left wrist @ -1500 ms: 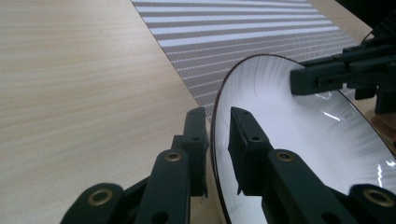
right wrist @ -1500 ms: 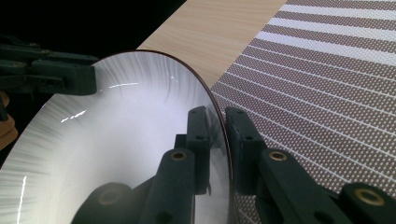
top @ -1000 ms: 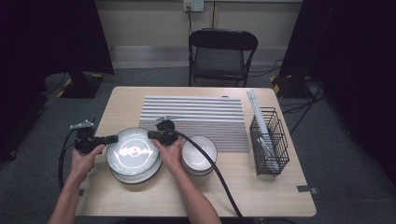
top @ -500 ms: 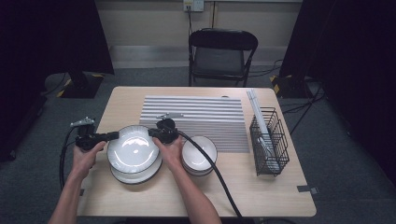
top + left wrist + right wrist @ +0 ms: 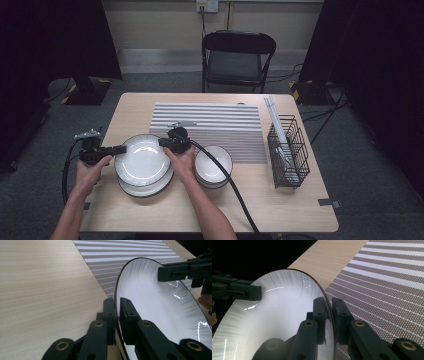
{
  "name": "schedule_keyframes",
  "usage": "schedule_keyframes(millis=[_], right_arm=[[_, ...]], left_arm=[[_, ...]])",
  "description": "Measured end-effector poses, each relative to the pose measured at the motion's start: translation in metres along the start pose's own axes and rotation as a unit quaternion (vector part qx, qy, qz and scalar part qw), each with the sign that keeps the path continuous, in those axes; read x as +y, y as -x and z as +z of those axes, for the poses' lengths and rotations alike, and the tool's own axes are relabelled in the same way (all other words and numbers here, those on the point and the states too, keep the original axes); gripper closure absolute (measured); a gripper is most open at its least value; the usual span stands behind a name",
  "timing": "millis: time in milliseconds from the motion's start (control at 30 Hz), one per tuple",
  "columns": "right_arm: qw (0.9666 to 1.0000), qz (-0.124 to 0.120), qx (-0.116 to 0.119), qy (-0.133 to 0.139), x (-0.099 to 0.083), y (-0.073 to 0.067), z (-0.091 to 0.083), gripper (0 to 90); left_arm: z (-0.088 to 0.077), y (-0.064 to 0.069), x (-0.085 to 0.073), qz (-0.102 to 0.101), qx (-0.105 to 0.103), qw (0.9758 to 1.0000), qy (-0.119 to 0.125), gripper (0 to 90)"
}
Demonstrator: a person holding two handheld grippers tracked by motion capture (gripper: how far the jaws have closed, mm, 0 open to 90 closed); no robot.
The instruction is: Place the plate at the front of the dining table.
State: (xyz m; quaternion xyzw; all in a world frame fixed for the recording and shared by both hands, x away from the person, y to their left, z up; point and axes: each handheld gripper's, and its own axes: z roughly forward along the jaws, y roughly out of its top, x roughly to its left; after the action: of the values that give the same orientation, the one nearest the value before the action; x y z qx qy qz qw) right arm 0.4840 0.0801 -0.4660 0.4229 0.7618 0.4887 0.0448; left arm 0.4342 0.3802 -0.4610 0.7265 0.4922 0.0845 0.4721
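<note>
Both grippers have hold of the same plate [image 5: 142, 160]. The left gripper [image 5: 119, 149] pinches its left rim, the right gripper [image 5: 164, 142] its far right rim, and each gripper view shows the jaws clamped tight on the thin dark edge with nothing else between them.

The plate sits over a stack [image 5: 147, 188] of at least one more plate near the table's [image 5: 280, 215] front left, its front edge resting on or just above that stack (the high view does not settle whether it is lifted clear). In the left gripper view the plate [image 5: 160, 310] tilts up against the striped mat [image 5: 120, 257], and in the right gripper view the plate [image 5: 274, 322] does the same beside the mat [image 5: 387, 290].

So the grasp looks done, and the carry seems barely begun. What is left, judging from the layout, is to lift the plate off the stack and bring it somewhere: the mat [image 5: 215, 125] behind it is bare, and the wire rack [image 5: 287, 150] stands well apart at the right edge. A stack of bowls [image 5: 213, 167] sits just right of the plates, untouched. Which spot the plate is bound for cannot be told.
</note>
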Motion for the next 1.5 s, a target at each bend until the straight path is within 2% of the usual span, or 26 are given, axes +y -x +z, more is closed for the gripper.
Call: schedule_keyframes(millis=[200,300,333,433,567,633,733,767,867,1033,1233,1367,1433,1467,1500], right_arm=[[1.0000,-0.001,-0.003,0.005,0.005,0.002,-0.001,81.5],[0.9999,-0.001,-0.003,0.010,0.007,0.002,-0.001,81.6],[0.9999,-0.003,-0.006,0.009,0.008,0.002,0.000,81.7],[0.9999,-0.006,-0.006,0.007,0.006,0.002,0.000,82.3],[0.9999,-0.007,-0.007,0.006,0.006,0.002,0.000,82.7],[0.9999,-0.006,-0.006,0.006,0.006,0.002,0.000,82.8],[0.9999,-0.006,-0.005,0.009,0.005,0.002,0.000,82.8],[0.9999,-0.006,-0.005,0.010,0.005,0.002,0.000,82.9],[0.9999,-0.005,-0.005,0.010,0.004,0.002,0.000,82.6],[1.0000,0.007,0.002,0.004,0.003,0.003,-0.001,81.8],[0.9987,0.043,0.021,-0.015,0.002,0.007,0.002,80.2],[0.9970,0.068,0.027,-0.024,-0.001,0.008,0.004,75.6],[0.9970,0.064,0.033,-0.027,-0.004,0.006,0.006,72.6],[0.9958,0.076,0.042,-0.030,-0.005,0.007,0.007,69.3],[0.9954,0.081,0.039,-0.031,-0.005,0.007,0.008,69.2]], left_arm=[[0.002,0.000,0.007,0.012,0.013,0.9998,0.006,84.9],[0.001,-0.001,0.011,0.010,0.015,0.9997,0.014,85.9],[0.002,-0.003,0.010,0.005,0.009,0.9998,0.016,86.0],[0.003,-0.002,0.010,0.008,0.009,0.9998,0.014,85.7],[0.003,-0.002,0.007,-0.007,0.006,0.9999,0.008,82.1],[0.001,0.000,0.006,-0.005,0.012,0.9999,-0.004,81.5],[-0.001,0.000,0.002,-0.007,0.013,0.9999,-0.005,80.3],[-0.001,-0.001,0.000,-0.008,0.007,0.9999,-0.004,80.5],[-0.002,-0.001,0.001,-0.003,0.010,0.9999,-0.002,81.7],[-0.002,0.000,0.001,-0.005,0.011,0.9999,0.006,84.0],[-0.002,0.001,0.002,-0.003,0.016,0.9998,0.012,84.7],[-0.002,0.000,0.001,-0.004,0.015,0.9998,0.015,85.2],[-0.002,0.000,0.001,-0.004,0.014,0.9998,0.015,85.2],[-0.002,0.000,0.001,-0.004,0.014,0.9998,0.015,85.2],[-0.002,0.000,0.001,-0.004,0.014,0.9998,0.015,85.2]])
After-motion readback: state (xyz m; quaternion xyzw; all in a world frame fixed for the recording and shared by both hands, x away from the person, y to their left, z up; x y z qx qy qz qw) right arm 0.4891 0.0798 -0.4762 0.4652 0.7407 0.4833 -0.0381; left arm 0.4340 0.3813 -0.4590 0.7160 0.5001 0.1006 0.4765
